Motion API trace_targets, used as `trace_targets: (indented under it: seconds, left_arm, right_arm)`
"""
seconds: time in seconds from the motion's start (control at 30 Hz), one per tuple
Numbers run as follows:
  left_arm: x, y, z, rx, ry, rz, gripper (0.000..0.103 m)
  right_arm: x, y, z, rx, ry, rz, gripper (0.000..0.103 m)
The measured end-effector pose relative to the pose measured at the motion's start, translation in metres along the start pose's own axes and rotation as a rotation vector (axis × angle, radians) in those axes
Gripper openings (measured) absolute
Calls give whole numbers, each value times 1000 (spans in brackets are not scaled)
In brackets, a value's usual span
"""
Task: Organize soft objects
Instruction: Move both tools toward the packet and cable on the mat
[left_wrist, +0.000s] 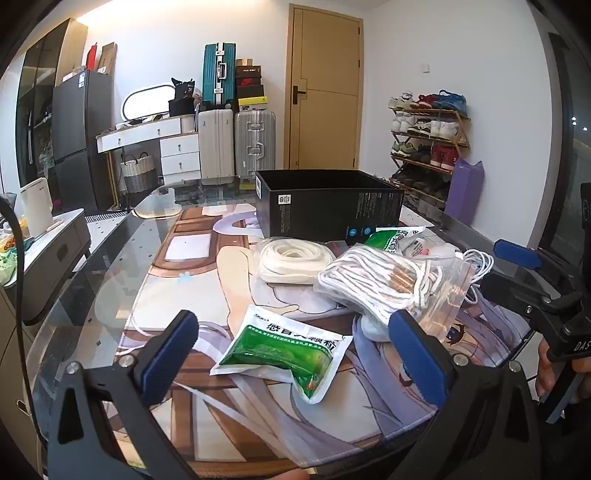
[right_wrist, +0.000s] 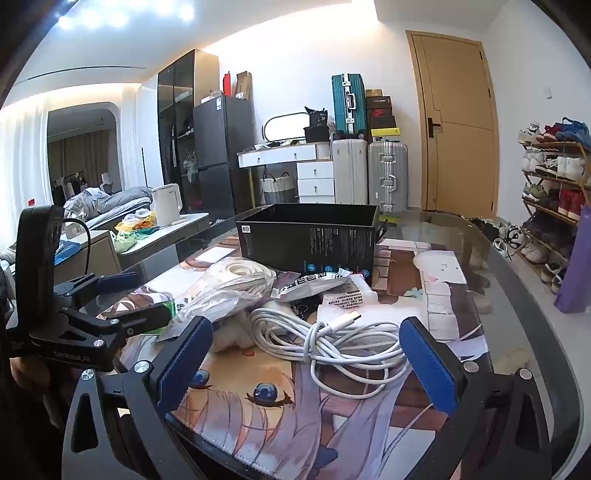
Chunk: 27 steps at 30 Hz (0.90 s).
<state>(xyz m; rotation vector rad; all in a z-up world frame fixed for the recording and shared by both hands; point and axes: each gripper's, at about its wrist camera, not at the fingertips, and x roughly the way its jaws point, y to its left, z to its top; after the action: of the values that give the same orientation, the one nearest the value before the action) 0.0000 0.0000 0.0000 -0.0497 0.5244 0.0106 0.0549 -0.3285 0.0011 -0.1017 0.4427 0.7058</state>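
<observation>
A green medicine sachet (left_wrist: 284, 350) lies flat on the printed mat, between the wide-open fingers of my left gripper (left_wrist: 295, 354), untouched. Behind it sit a clear bag of white laces (left_wrist: 384, 284), a coil of cream cord (left_wrist: 291, 258) and an open black box (left_wrist: 325, 206). In the right wrist view a tangled white charging cable (right_wrist: 325, 336) lies just ahead of my right gripper (right_wrist: 306, 362), which is open and holds nothing. The bag of laces (right_wrist: 218, 299) and the black box (right_wrist: 310, 240) stand beyond it.
The printed mat (right_wrist: 443, 295) covers a glass table whose curved edge (right_wrist: 535, 295) runs along the right. More sachets (right_wrist: 310, 284) lie in front of the box. A shoe rack (left_wrist: 428, 140), suitcases and a door stand behind the table.
</observation>
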Motion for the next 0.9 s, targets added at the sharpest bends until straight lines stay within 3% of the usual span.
trace_targets:
  seconds: [0.9]
  left_arm:
    - [-1,8,3,-34,-11,4,103]
  right_arm:
    - [-6,-5,-1,23,-2,-9,102]
